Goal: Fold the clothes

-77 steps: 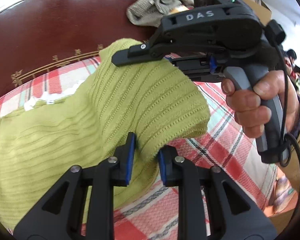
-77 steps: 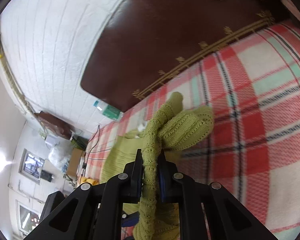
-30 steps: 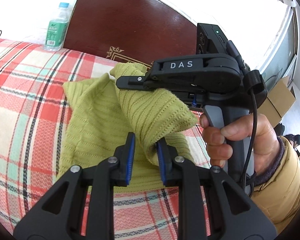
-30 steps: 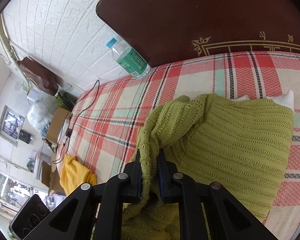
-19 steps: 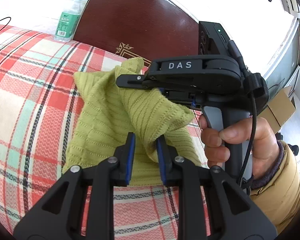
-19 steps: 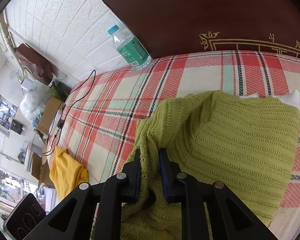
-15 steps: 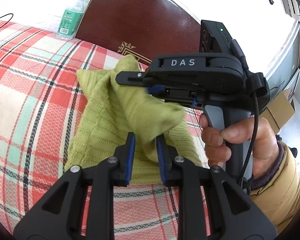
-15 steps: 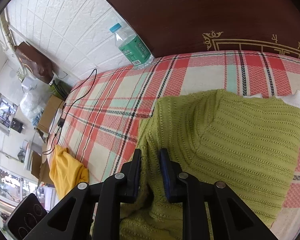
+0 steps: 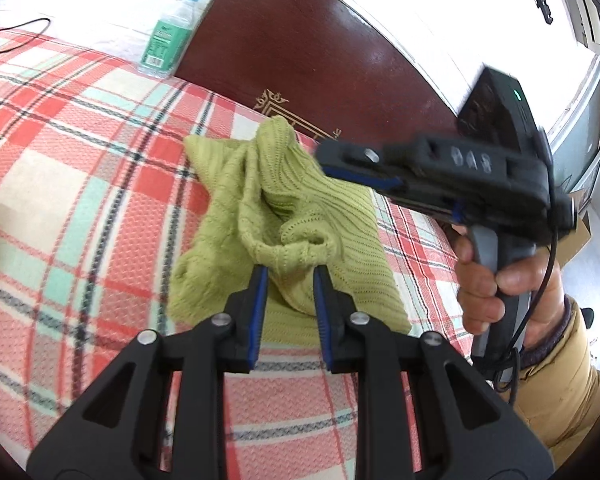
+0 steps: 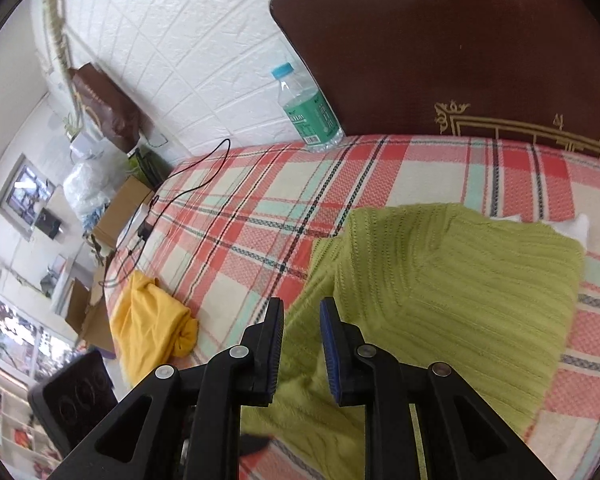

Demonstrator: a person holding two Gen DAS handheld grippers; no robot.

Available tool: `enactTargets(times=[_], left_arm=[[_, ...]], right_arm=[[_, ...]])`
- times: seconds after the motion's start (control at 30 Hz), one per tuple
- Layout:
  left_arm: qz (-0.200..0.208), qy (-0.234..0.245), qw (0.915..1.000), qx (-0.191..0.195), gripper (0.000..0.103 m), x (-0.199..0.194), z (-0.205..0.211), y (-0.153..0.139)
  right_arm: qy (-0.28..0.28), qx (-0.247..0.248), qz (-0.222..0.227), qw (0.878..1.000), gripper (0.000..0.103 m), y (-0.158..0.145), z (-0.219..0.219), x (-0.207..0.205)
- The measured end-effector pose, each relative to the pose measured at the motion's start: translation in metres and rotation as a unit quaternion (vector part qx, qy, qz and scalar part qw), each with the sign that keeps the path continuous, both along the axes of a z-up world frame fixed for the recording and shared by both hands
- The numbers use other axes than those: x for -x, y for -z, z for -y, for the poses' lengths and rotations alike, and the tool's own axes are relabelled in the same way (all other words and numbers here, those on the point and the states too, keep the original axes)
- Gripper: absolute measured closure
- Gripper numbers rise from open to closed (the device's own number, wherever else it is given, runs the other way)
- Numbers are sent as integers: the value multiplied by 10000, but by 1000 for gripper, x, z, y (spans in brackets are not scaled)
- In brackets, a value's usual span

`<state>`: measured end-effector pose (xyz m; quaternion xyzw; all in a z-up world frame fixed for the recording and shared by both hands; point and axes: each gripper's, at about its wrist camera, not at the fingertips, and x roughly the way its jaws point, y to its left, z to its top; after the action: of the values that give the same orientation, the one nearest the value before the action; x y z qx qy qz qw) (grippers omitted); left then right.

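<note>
A light green knit sweater (image 9: 300, 200) lies crumpled on the red plaid bedspread (image 9: 80, 184). My left gripper (image 9: 288, 276) is shut on a bunched fold at its near edge, and the cloth bulges up between the blue pads. In the left wrist view my right gripper (image 9: 332, 162) hovers blurred above the sweater's right side, held by a hand (image 9: 496, 284). In the right wrist view my right gripper (image 10: 300, 308) stands open over the sweater (image 10: 460, 280). The knit lies below its pads, and nothing is pinched between them.
A dark brown headboard (image 10: 460, 40) and a green-labelled water bottle (image 10: 308, 112) stand at the bed's far end. A yellow garment (image 10: 148, 332) and a black cable (image 10: 196, 176) lie on the bedspread to the left. A white cloth (image 10: 576, 224) peeks out past the sweater.
My right gripper has let go of the sweater fold and drawn back up to the right. The freed fold has dropped onto the bed. My left gripper still holds its fold.
</note>
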<state>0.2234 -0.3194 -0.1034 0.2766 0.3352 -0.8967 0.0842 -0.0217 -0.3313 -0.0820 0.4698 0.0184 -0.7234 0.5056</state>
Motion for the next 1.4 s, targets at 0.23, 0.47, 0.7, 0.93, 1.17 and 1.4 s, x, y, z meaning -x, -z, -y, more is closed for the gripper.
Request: enactTargets(times=[0.23,0.47,0.7,0.93,1.17,1.4], left_arm=[[-104,-318,9994,110,51,-24,11,-10],[62,-233,9994,240,41,-16,15,-12],[150,-116,9997,165,29,-3,21,-6],[356,219,9990,-142,27,19,28,9],[732,755,9932,-497,27,48,19,32],[581,962,9906,-774,27,57,11,38]], right_arm=[[-411,-543,-498,9964,83,27,3,-31],[-736,-830,-857,9901,70,55,25,-53],[-688,-194,-519,9961,56,25,-27,-36],[409,103,-75,9991,26,23,-107,26],[932,449,1130,9882,26,70,-130,79],[802,936,1281,9841,25,86,-105,90]])
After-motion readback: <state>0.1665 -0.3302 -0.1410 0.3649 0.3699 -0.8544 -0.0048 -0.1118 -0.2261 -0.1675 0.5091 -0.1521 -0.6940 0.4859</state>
